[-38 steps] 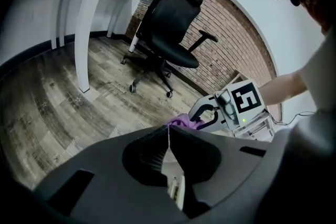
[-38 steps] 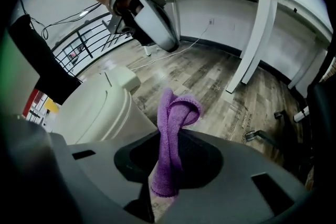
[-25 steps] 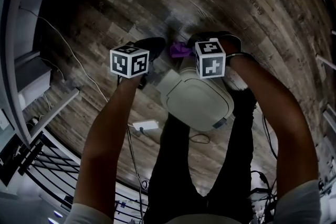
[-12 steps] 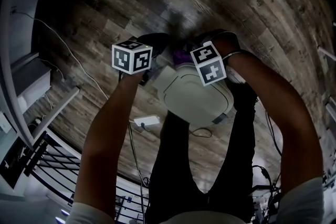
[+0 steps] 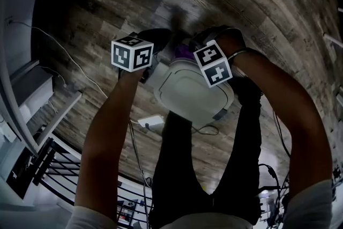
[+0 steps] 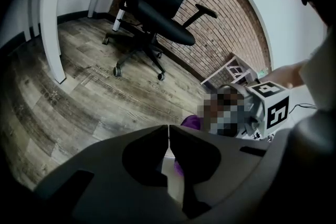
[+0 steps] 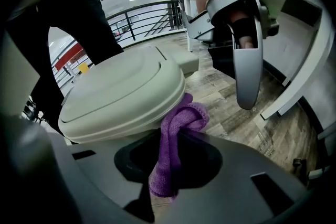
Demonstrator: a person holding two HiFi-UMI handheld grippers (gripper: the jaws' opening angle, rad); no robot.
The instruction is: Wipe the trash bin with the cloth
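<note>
The pale trash bin (image 5: 190, 91) stands on the wood floor between my two arms, lid down. My right gripper (image 7: 168, 165) is shut on the purple cloth (image 7: 176, 134), which hangs between the jaws and presses against the far rim of the bin lid (image 7: 121, 92). In the head view the cloth (image 5: 182, 52) shows as a small purple patch at the bin's far edge, next to the right gripper's marker cube (image 5: 213, 64). My left gripper (image 6: 168, 136) is shut with nothing in it, just left of the bin; its cube (image 5: 132, 53) sits over the bin's left corner.
A black office chair (image 6: 157, 13) and a white desk leg (image 6: 52, 18) stand beyond the bin. A white power strip (image 5: 153, 123) with cables lies on the floor near my legs (image 5: 209, 169). A black railing (image 5: 32, 169) runs at the lower left.
My right gripper has tilted and brought the cloth from beyond the bin onto its far rim. The left gripper has hardly moved. The head view has shifted slightly.
</note>
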